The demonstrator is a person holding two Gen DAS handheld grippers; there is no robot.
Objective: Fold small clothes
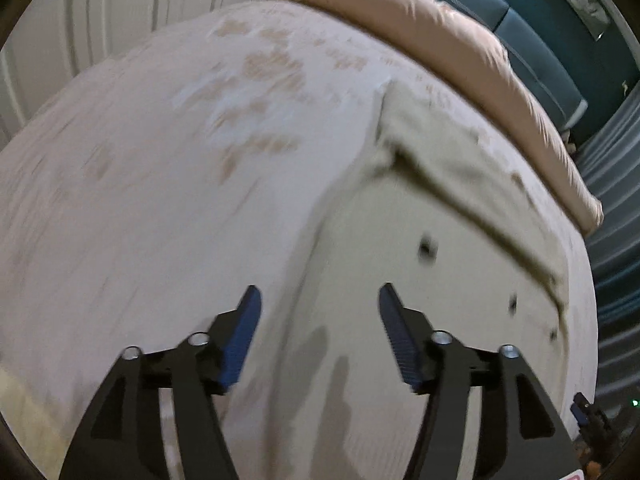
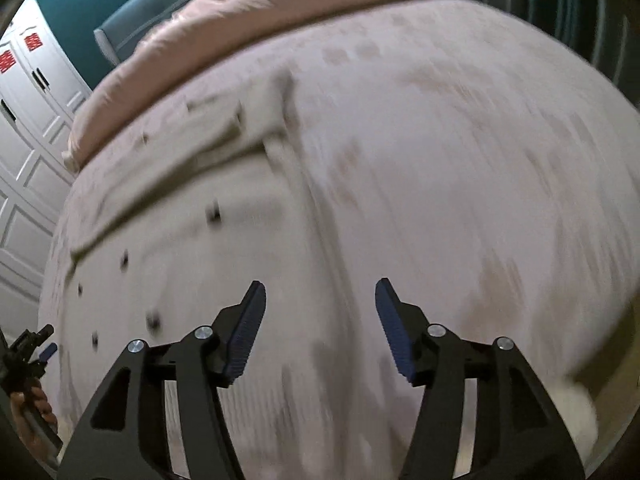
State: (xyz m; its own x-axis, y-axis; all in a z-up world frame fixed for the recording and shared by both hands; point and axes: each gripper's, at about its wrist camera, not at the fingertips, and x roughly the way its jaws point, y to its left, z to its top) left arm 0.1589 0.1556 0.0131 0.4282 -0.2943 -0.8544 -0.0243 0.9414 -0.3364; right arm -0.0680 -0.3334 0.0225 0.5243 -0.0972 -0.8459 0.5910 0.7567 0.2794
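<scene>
Left gripper [image 1: 320,300]: nearest the lens in the left wrist view, jaws apart, nothing between them, blue pads [image 1: 242,344] facing inward. Hovering above the bed [image 1: 120,200], pointed steeply down.

Right gripper [image 2: 320,296]: nearest the lens in the right wrist view, jaws apart, empty, blue pads [image 2: 394,332] facing inward. Also over the bed [image 2: 480,160]. Edge of this gripper visible at 4 o'clock in the left wrist view [image 1: 588,416].

Garment [image 1: 432,240]: pale, with dark buttons [image 1: 426,247], lying flat on the bed from 1 to 4 o'clock of the left gripper. Right jaw tip over its near part; contact not discernible through blur. In the right wrist view, garment [image 2: 180,240] at 9 to 11 o'clock of the right gripper, buttons [image 2: 214,213] in a row, upper edge folded over.

Hand [image 2: 38,400]: at 8 o'clock in the right wrist view, gripping a handle.

Pink quilt [image 1: 460,48]: along the far bed edge, 12 to 2 o'clock. Teal headboard [image 1: 540,32] behind it. White wardrobe [image 2: 24,120] at 9 o'clock in the right wrist view.
</scene>
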